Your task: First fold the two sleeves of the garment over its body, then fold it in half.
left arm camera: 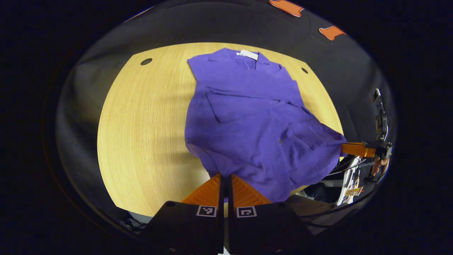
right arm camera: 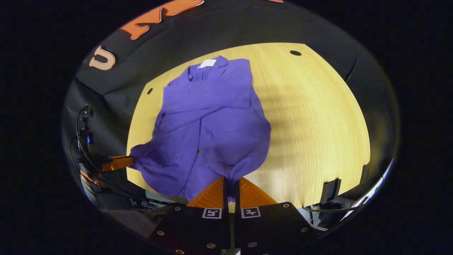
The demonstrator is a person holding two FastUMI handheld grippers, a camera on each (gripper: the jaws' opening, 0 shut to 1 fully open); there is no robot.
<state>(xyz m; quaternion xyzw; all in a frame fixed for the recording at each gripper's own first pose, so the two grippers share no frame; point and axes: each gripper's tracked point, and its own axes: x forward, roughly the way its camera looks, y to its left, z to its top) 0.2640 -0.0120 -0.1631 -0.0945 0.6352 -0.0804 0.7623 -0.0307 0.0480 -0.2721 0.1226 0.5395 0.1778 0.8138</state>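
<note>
We see a purple knitted button-front garment [left arm camera: 247, 117] lying on a round light wooden table [left arm camera: 141, 134], its collar with a white label [left arm camera: 248, 54] at the far side and its hem toward us. Both sleeves lie folded across the body. In the left gripper view, the left gripper [left arm camera: 225, 177] has its fingers pressed together on the near hem corner of the garment, pinching the cloth. Farther right in that view, the right gripper [left arm camera: 345, 148] grips the other hem corner, with a hand [left arm camera: 380, 165] behind it. In the right gripper view, the right gripper [right arm camera: 230, 180] pinches a gathered bit of hem between its closed fingers, and the left gripper [right arm camera: 129, 161] holds the opposite corner at the left. The hem is lifted and bunched between the two grippers, while the upper body rests flat on the table
</note>
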